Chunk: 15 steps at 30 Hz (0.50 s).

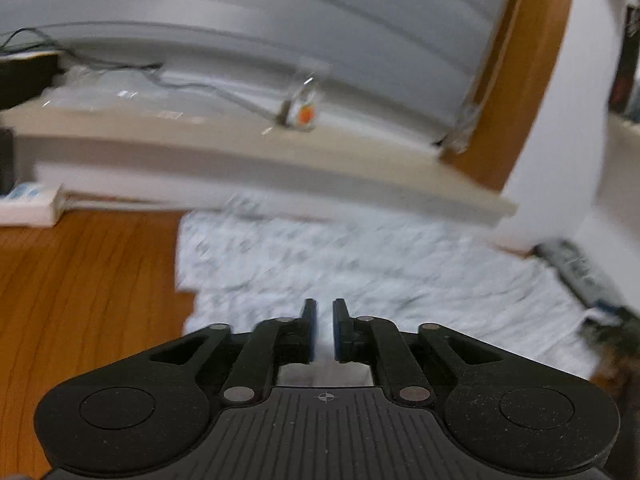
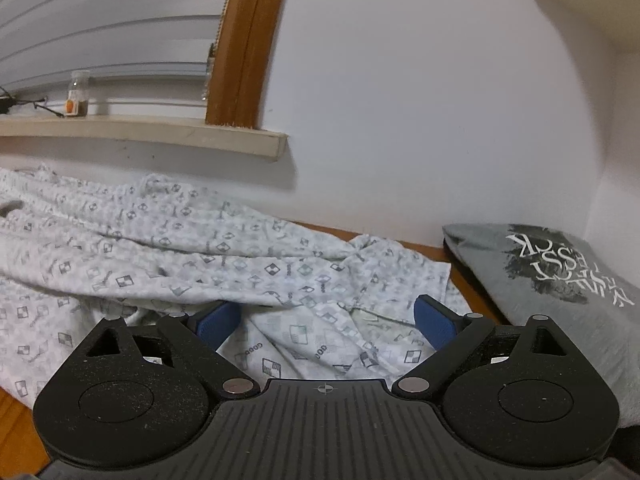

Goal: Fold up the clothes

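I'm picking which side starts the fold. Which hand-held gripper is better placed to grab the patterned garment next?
Right, probably. The right hand-held gripper is open, low against the rumpled garment, with cloth between its pads. The left hand-held gripper is nearly shut with nothing between its pads, and its view is blurred.

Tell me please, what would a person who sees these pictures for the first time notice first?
First, the white patterned garment lying crumpled across the wooden table, right before the wide-open right gripper. To its right lies a folded grey shirt with white letters, against the wall. In the blurred left view, the left gripper hangs above the same cloth, its jaws nearly closed on nothing.
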Each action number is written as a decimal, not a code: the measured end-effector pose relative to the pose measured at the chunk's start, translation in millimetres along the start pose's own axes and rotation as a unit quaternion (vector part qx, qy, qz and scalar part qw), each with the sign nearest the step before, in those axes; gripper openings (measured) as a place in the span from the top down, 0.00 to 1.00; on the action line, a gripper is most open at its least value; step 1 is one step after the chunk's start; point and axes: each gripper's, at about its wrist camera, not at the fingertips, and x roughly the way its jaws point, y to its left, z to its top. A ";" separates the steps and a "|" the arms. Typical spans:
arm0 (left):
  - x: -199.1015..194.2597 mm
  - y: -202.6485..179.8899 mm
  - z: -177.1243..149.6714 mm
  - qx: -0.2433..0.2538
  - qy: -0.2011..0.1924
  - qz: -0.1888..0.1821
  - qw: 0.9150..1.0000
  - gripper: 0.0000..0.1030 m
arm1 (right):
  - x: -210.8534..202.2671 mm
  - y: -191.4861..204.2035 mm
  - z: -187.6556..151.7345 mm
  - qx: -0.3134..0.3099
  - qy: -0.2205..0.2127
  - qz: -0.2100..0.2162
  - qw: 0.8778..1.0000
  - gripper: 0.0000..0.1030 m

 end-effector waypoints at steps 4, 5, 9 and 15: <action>-0.8 -8.3 -9.2 0.020 0.004 -0.007 1.000 0.90 | -1.6 -1.4 -0.4 0.004 -0.005 0.001 1.000 0.09; -1.0 -10.4 -11.5 0.025 0.005 -0.010 1.000 0.90 | -2.1 -1.8 -0.5 0.005 -0.006 0.001 1.000 0.09; 1.8 -39.7 -28.5 0.062 0.021 -0.044 0.997 0.90 | -3.6 -3.0 -0.8 0.008 -0.012 0.002 1.000 0.09; 13.7 -78.8 -54.0 0.111 0.028 -0.055 0.992 0.49 | -2.7 -2.6 -0.1 0.007 -0.011 0.001 1.000 0.08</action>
